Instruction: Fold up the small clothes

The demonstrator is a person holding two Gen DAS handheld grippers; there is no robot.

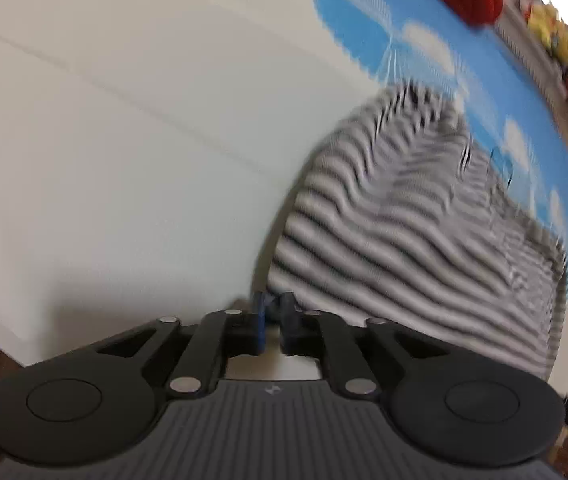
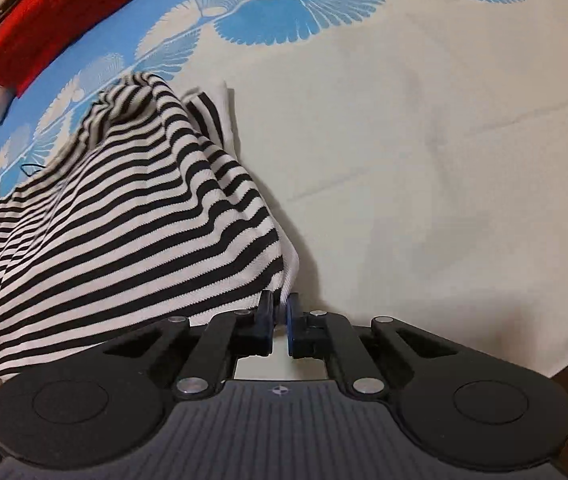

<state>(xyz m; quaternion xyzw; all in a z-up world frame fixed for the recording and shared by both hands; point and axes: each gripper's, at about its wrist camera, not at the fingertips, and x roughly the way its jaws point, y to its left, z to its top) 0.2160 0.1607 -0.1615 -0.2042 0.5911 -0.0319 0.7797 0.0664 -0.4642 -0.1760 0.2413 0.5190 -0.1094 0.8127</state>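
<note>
In the left wrist view, which is blurring, the left gripper (image 1: 274,320) is sitting with its jaws nearly together at the near corner of the striped top (image 1: 404,232), but I cannot tell whether any cloth is caught, so that corner may drop as the fold is starting. In the right wrist view, the right gripper (image 2: 281,312) is clamping the white hem of the top, which is lying bunched on the bedspread (image 2: 424,160) towards its blue-patterned far edge near a red cushion (image 2: 56,12); with just 1 thin pinch holding, a tug could be pulling the hem free or dragging the garment crooked.
</note>
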